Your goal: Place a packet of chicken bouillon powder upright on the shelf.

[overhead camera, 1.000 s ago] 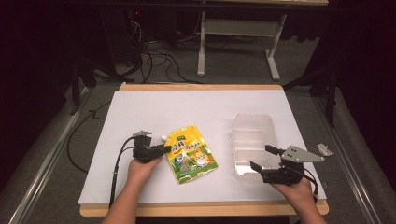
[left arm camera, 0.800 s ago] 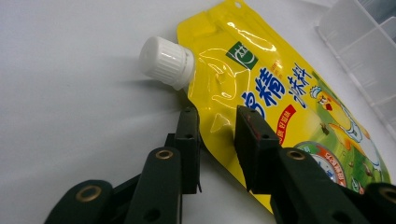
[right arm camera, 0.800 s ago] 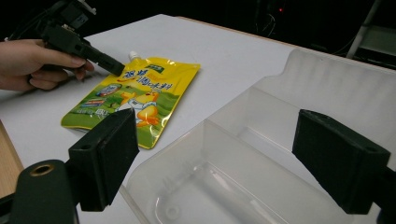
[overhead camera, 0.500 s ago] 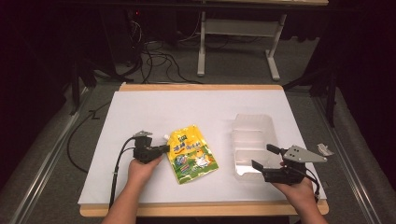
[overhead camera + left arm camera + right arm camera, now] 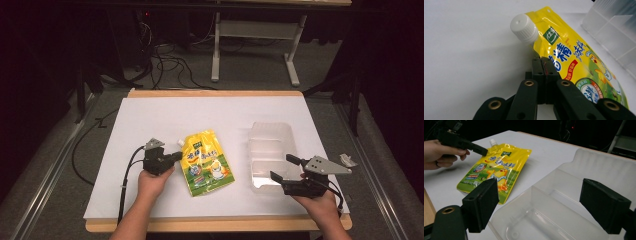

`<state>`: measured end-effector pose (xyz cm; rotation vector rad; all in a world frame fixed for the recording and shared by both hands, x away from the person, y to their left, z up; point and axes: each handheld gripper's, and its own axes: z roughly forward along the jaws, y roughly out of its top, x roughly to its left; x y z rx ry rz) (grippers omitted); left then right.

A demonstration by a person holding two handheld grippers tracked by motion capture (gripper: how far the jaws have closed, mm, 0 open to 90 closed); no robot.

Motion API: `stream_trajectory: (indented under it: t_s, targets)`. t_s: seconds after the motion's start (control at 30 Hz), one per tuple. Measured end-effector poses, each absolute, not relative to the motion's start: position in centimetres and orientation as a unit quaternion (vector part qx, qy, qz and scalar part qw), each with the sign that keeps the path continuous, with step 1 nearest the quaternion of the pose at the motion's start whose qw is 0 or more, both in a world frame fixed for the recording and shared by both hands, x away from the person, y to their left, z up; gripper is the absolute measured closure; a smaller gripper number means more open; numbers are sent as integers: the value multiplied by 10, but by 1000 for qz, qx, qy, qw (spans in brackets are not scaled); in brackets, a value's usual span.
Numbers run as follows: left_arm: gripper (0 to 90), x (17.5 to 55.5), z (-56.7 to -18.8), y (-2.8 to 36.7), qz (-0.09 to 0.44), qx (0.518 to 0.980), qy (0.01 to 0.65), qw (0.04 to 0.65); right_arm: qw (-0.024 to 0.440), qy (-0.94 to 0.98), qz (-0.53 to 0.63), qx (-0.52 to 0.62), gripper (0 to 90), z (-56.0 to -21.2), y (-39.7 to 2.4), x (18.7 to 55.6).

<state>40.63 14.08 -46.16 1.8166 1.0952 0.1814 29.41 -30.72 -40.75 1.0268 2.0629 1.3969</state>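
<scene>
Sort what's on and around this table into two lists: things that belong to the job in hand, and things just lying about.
Part of the job:
- yellow pouch with white cap
- clear plastic tray
- left tongs, just closed and shut on the pouch's edge
- right tongs, open around the tray's near end

Just lying about:
- cables on the floor behind the table
- metal stand at the back
</scene>
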Motion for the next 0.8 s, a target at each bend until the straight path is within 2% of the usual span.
stream_trajectory:
  t_s: [0.23, 0.63, 0.8]
  targets:
    - [900, 393, -445, 135, 118, 746, 417, 506, 224, 747, 506, 368, 160, -407, -307, 293]
    - [900, 368, -425, 129, 159, 741, 372, 535, 225, 737, 521, 367, 163, -403, -305, 289]
    - [900, 354, -415, 125, 173, 739, 354, 547, 217, 741, 527, 355, 201, -402, -298, 287]
